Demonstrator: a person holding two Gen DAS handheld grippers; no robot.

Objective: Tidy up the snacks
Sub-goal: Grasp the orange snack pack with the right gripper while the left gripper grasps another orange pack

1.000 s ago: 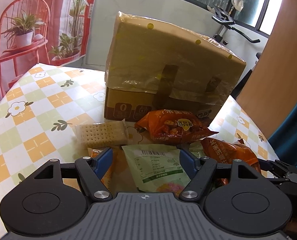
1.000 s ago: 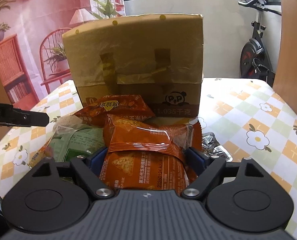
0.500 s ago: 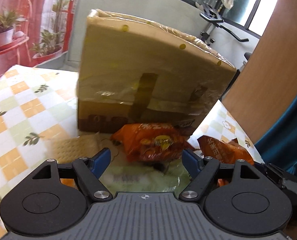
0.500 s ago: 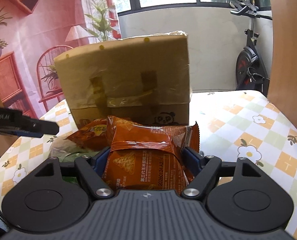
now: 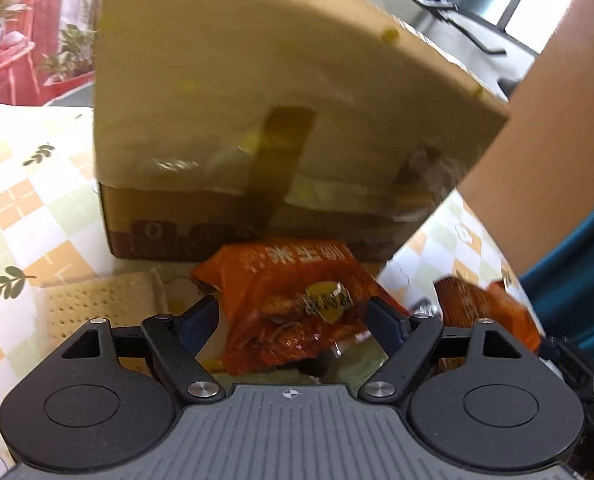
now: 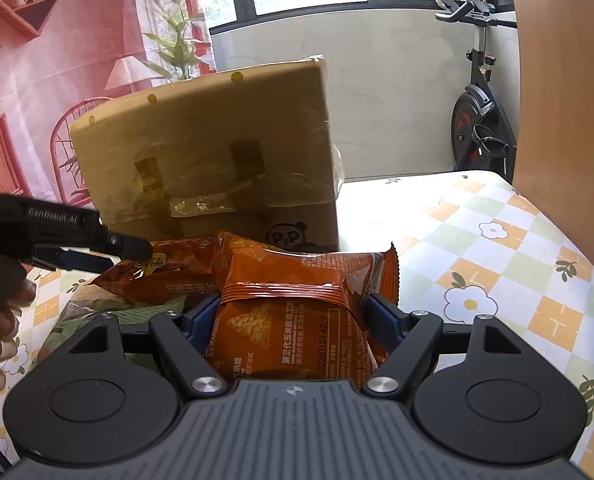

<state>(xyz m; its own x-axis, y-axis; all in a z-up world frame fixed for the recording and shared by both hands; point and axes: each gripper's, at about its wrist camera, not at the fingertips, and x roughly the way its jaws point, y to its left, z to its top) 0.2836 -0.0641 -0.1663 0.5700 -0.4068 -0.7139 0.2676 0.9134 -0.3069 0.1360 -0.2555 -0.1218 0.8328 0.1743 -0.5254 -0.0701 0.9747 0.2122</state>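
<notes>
Right tongs [image 6: 293,312] grip an orange chip packet [image 6: 297,320]; left tongs [image 5: 293,316] — spread open — straddle a red-orange snack bag [image 5: 297,300] before the cardboard box [image 5: 265,120].

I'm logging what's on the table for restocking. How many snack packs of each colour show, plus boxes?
Orange snack packs: 2, one in the right gripper, one by the box
Green snack packs: 1
Cracker packs: 1
Cardboard boxes: 1
Total: 5
</notes>
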